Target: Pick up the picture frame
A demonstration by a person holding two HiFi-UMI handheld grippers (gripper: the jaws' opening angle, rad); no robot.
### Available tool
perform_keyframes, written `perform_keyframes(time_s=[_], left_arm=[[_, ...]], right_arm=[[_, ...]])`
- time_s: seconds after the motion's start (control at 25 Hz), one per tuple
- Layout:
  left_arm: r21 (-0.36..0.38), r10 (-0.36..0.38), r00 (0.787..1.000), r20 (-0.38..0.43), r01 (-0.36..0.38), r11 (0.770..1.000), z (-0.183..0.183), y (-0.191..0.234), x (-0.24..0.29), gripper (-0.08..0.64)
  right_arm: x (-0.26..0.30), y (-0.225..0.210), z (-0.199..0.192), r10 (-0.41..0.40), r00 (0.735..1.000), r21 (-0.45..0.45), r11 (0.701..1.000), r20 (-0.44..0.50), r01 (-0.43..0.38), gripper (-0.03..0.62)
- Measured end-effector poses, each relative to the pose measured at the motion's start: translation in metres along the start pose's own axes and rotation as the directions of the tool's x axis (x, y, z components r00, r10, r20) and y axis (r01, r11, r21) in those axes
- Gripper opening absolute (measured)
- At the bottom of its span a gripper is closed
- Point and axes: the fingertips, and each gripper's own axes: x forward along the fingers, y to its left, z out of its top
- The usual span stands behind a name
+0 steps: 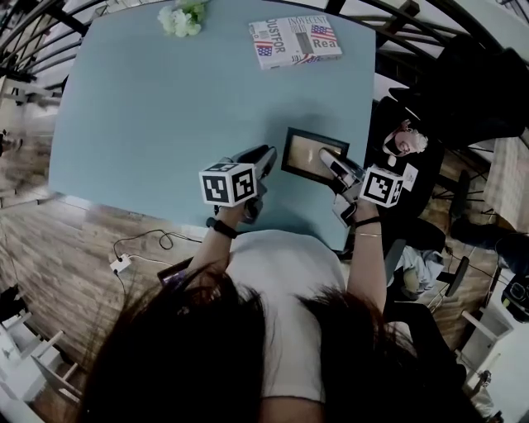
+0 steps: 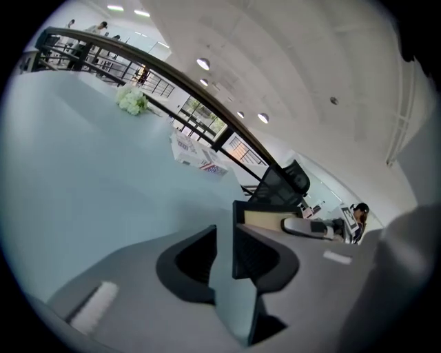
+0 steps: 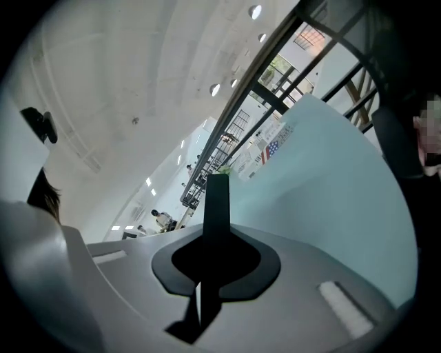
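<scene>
1. Head view: blue table (image 1: pixel 149 99). White flowers (image 1: pixel 182 18) at the far edge, flag-print box (image 1: pixel 295 40) far right. The picture frame (image 1: pixel 304 153) is over the near right part of the table, black border with a tan picture. The right gripper (image 1: pixel 326 155) lies across the frame's right side. The left gripper (image 1: pixel 269 157) is just beside the frame's left edge. Can't tell if the frame is clear of the tabletop.
2. Left gripper view: jaws spread, only tabletop shows in the gap, nothing pinched. The frame (image 2: pixel 265 217) sits just past the right-hand jaw, with the other gripper's tip on it. Flowers and box are far off behind.
3. Right gripper view: jaws pressed in on the frame's thin black edge (image 3: pixel 218 200), which stands up between them. The frame is pinched here. The table (image 3: pixel 331 193) runs off to the right, with the box at its far end.
</scene>
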Motion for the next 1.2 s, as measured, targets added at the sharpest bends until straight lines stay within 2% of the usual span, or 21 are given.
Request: perform_keyframes(time_s=[0.28, 0.44, 0.64, 0.8, 1.04, 1.2], left_arm=[[0.135, -0.021, 0.997, 0.068, 0.011, 0.991, 0.029, -0.035, -0.020, 0.137], [0.171, -0.052, 0.992, 0.112, 0.033, 0.985, 0.042, -0.055, -0.033, 0.137], [0.226, -0.075, 0.984, 0.159, 0.038, 0.973, 0.055, -0.076, -0.051, 0.137], [0.303, -0.065, 0.982, 0.180, 0.008, 0.953, 0.062, -0.087, -0.060, 0.137], [0.405, -0.046, 0.977, 0.207, -0.042, 0.913, 0.070, -0.100, -0.068, 0.135], [0.481, -0.020, 0.973, 0.230, -0.095, 0.872, 0.077, -0.106, -0.070, 0.135]], right_arm=[[-0.027, 0.027, 0.013, -0.080, 0.994, -0.185, 0.978, 0.080, 0.093, 0.011], [-0.043, 0.046, 0.024, -0.110, 0.984, -0.283, 0.948, 0.136, 0.146, 0.011], [-0.066, 0.072, 0.039, -0.148, 0.964, -0.383, 0.896, 0.219, 0.224, 0.011], [-0.083, 0.090, 0.051, -0.188, 0.940, -0.458, 0.835, 0.284, 0.305, 0.011], [-0.100, 0.108, 0.062, -0.252, 0.892, -0.574, 0.692, 0.376, 0.437, 0.011], [-0.108, 0.112, 0.066, -0.270, 0.866, -0.611, 0.622, 0.420, 0.490, 0.011]])
